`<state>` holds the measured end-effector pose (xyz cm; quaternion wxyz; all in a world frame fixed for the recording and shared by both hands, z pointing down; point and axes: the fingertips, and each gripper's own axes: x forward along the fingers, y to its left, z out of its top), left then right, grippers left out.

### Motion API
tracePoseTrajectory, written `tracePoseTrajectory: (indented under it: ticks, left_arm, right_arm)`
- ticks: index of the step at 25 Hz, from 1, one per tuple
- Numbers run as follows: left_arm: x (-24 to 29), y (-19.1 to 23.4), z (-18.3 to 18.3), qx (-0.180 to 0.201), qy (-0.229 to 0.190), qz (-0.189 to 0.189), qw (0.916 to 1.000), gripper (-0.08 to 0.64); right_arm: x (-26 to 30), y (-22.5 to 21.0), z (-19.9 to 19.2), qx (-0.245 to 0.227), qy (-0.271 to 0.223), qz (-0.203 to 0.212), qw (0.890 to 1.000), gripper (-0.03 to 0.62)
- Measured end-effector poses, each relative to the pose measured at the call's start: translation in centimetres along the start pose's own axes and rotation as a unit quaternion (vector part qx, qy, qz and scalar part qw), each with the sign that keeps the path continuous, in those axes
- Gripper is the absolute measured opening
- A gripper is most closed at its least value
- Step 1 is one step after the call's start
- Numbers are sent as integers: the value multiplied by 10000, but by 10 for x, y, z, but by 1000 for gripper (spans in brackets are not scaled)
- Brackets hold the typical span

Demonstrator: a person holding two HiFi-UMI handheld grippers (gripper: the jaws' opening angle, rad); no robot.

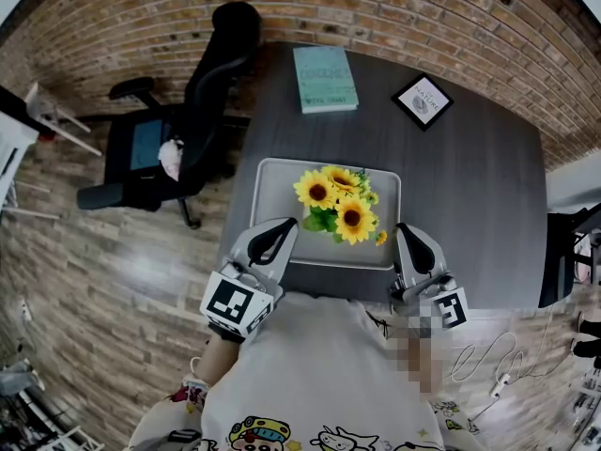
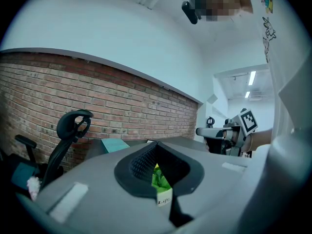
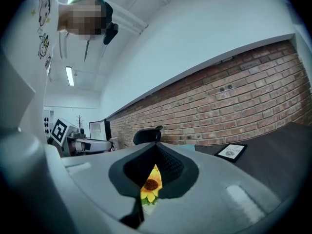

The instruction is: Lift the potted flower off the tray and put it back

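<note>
My left hand-held gripper [image 1: 280, 231], right hand-held gripper [image 1: 408, 235]: jaws closed, empty, held level near tray [image 1: 272, 172] holding potted flower [image 1: 338, 205]. Dark table [image 1: 470, 186], brick wall [image 1: 394, 7], office chair [image 1: 207, 83].

Office: black swivel chair [image 1: 178, 111] out left of the left gripper [image 1: 282, 228]; dark desk [image 1: 470, 205] with book [image 1: 325, 79] ahead; brick wall [image 1: 376, 7] beyond.

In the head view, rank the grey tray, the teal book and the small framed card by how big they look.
Largest: the grey tray.
Next: the teal book.
Smallest: the framed card.
The book and card lie farther from the camera, so their true sizes are less sure.
</note>
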<state>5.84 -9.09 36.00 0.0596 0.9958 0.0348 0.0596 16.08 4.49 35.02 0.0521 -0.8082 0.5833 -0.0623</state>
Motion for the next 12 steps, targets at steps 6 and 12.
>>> tracePoseTrajectory:
  ticks: [6, 12]
  left_arm:
    - [2, 1, 1, 6, 2, -12, 10000, 3]
    - [1, 6, 1, -20, 27, -5, 10000, 3]
  right_arm:
    - [0, -1, 0, 9, 19, -21, 10000, 2]
    - [5, 0, 0, 9, 26, -17, 10000, 1]
